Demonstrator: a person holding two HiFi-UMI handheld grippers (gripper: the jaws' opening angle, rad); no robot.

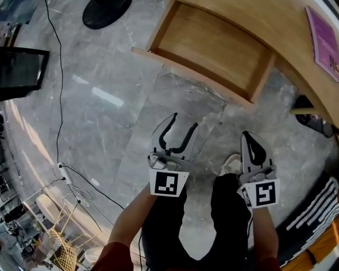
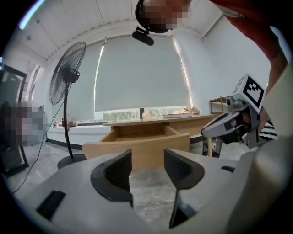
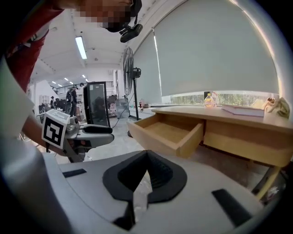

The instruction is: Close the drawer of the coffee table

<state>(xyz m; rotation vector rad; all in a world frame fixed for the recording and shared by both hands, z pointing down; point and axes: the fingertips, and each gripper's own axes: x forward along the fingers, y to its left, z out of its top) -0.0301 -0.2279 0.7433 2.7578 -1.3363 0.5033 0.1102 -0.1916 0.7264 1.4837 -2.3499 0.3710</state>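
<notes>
A grey marble floor [image 1: 100,106] fills most of the head view. At the far right stands a low wooden coffee table [image 1: 288,42]. Its drawer [image 1: 190,74] is pulled well out toward the near left and looks empty, with its plain front panel facing the person. A pedestal fan [image 1: 103,11] stands on the floor at the far left of the drawer, and a dark screen [image 1: 18,71] sits at the left edge. A purple book [image 1: 323,39] lies on the tabletop at the far right. Near the bottom, a person's two forearms hold a gripper each above dark trouser legs. The left gripper [image 1: 183,123] has its jaws spread wide with nothing between them; its own view looks through the gap straight at the drawer front. The right gripper [image 1: 249,136], just beside it on the right, has its jaws pressed together and holds nothing. Both point toward the drawer but are well apart from it, with bare floor between. A thin black cable and power strip [image 1: 63,172] trail across the floor at the left. The task seems not yet begun: the drawer is fully open and untouched. What is left is to bring a gripper to the front panel and push it in until it sits flush with the table.
</notes>
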